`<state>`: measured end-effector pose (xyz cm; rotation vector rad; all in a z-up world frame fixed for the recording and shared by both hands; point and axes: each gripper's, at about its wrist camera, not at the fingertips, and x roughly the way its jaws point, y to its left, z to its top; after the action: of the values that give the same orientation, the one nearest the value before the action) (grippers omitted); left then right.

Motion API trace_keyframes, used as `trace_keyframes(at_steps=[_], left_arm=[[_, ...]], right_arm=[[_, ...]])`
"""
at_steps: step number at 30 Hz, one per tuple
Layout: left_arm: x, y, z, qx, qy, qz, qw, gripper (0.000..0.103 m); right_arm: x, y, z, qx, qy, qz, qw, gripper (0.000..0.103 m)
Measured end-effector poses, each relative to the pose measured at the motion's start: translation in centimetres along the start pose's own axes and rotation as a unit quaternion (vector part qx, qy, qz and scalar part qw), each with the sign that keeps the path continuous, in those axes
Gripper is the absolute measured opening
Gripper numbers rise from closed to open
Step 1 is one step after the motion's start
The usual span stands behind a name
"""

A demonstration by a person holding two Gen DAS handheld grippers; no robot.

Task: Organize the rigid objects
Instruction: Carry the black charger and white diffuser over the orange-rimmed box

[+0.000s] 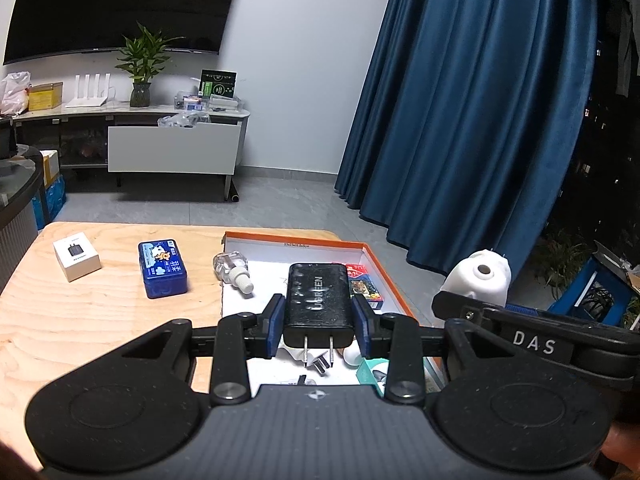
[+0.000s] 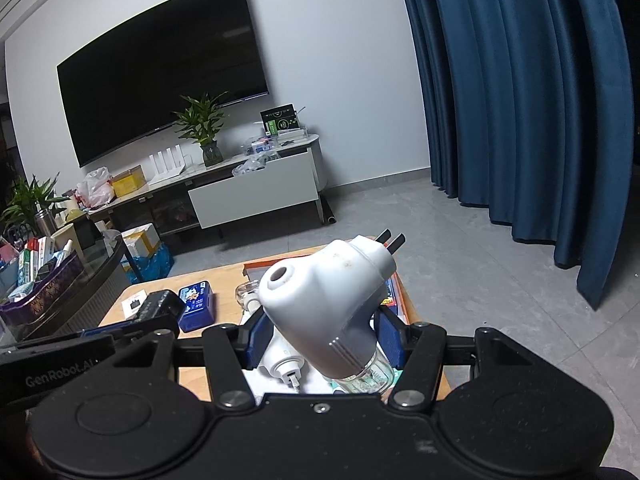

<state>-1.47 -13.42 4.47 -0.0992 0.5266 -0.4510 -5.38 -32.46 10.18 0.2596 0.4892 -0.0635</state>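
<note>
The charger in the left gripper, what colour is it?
The charger is black; the left wrist view shows it best.

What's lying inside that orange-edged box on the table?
Inside the orange-edged box: a small clear bottle, colourful card packs, a white plug, a teal pack. The black charger covers the middle.

Matt black plastic charger; pale wood-grain table; glossy white plastic vaporizer.

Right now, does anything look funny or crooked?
Yes. The white plug-in device sits crooked in the right gripper, prongs pointing up and away. A small clear bottle lies tipped on its side at the orange-edged tray's left edge.
</note>
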Motion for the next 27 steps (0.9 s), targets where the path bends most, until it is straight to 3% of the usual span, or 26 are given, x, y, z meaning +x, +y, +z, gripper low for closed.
trace_keyframes(at_steps=[27], left_arm=[[-0.02, 0.48, -0.22, -0.010, 0.000, 0.001, 0.9999, 0.036]], right_arm=[[0.61, 0.49, -0.10, -0.009, 0.010, 0.000, 1.000, 0.067]])
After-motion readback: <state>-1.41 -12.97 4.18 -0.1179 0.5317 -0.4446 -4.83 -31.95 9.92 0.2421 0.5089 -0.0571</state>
